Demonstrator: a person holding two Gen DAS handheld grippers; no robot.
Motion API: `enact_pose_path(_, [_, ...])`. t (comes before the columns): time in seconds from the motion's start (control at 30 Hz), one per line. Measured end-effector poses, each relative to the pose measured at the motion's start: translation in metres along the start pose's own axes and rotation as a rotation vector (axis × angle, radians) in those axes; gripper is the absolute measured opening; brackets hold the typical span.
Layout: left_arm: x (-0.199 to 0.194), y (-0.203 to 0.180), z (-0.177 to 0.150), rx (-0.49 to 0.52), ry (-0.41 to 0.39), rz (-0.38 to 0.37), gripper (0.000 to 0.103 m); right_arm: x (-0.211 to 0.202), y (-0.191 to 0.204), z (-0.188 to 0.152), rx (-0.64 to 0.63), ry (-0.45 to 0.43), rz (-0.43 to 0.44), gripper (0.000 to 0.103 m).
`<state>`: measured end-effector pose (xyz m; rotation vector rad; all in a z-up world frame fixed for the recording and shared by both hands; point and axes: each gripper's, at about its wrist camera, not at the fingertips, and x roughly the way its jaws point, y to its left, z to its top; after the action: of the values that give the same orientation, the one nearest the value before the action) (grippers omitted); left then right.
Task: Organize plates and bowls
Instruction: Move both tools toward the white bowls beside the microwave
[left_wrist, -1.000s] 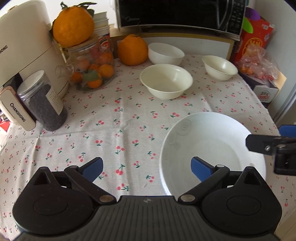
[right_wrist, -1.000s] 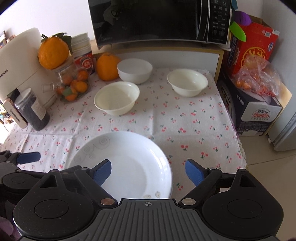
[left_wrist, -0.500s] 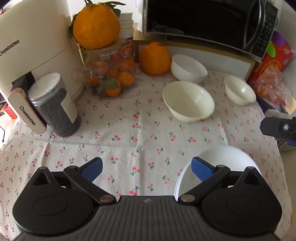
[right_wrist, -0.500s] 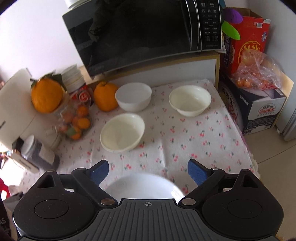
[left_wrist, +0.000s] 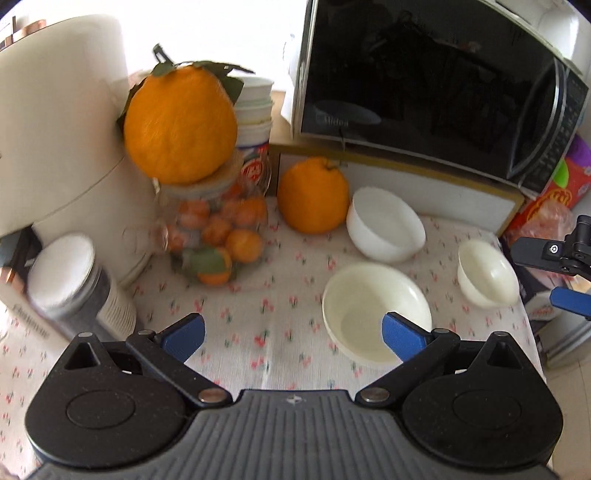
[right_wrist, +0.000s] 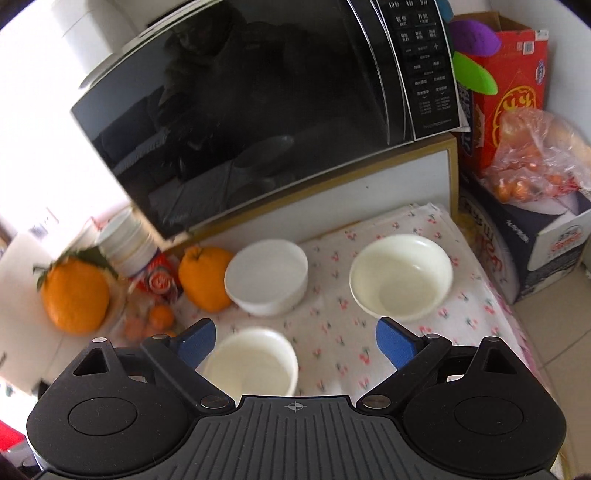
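Observation:
Three bowls stand on the cherry-print tablecloth (left_wrist: 258, 325). A wide cream bowl (left_wrist: 376, 325) (right_wrist: 255, 365) is nearest. A white bowl (left_wrist: 386, 223) (right_wrist: 267, 282) stands behind it by the microwave stand. A small cream bowl (left_wrist: 487, 273) (right_wrist: 400, 277) is at the right. My left gripper (left_wrist: 293, 334) is open and empty above the cloth, its right finger over the wide bowl. My right gripper (right_wrist: 295, 339) is open and empty above the wide bowl; it also shows in the left wrist view (left_wrist: 554, 254). The large plate is out of view.
A black microwave (right_wrist: 277, 99) sits on a stand at the back. A large orange (left_wrist: 314, 195) lies beside the white bowl. Another orange (left_wrist: 181, 125) tops a jar of small oranges (left_wrist: 214, 236). A dark jar (left_wrist: 74, 280) and a white appliance (left_wrist: 55, 147) stand left. Boxes (right_wrist: 517, 147) stand right.
Both grippers have risen and tilted up toward the back of the table. The large white plate has dropped out of both views. Both grippers stay open.

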<state>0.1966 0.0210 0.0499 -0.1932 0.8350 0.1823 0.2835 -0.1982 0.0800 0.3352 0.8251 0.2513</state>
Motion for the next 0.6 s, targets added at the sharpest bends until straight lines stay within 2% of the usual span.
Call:
enact_pose_path(0.23, [0.04,0.003,0.024,-0.053,-0.013,-0.028,0.102,0.045,-0.018,0.018,0.119,0.006,0.116,0.095])
enact_pose_path(0.3, [0.05,0.002,0.029,-0.047,-0.023,-0.037,0.102,0.06,-0.028,0.014,0.171,0.02,0.197,0.095])
enact_pose_path(0.37, [0.06,0.002,0.035,-0.027,-0.021,-0.066,0.102,0.081,-0.036,0.013,0.236,0.079,0.26,0.095])
enact_pose_path(0.4, [0.065,0.003,0.038,-0.022,-0.026,-0.085,0.098,0.092,-0.041,0.013,0.284,0.116,0.279,0.095])
enact_pose_path(0.5, [0.08,0.007,0.044,-0.052,-0.04,-0.13,0.091,0.113,-0.051,0.007,0.39,0.155,0.343,0.095])
enact_pose_path(0.6, [0.095,0.008,0.051,-0.101,-0.014,-0.188,0.078,0.126,-0.056,0.004,0.435,0.159,0.346,0.095])
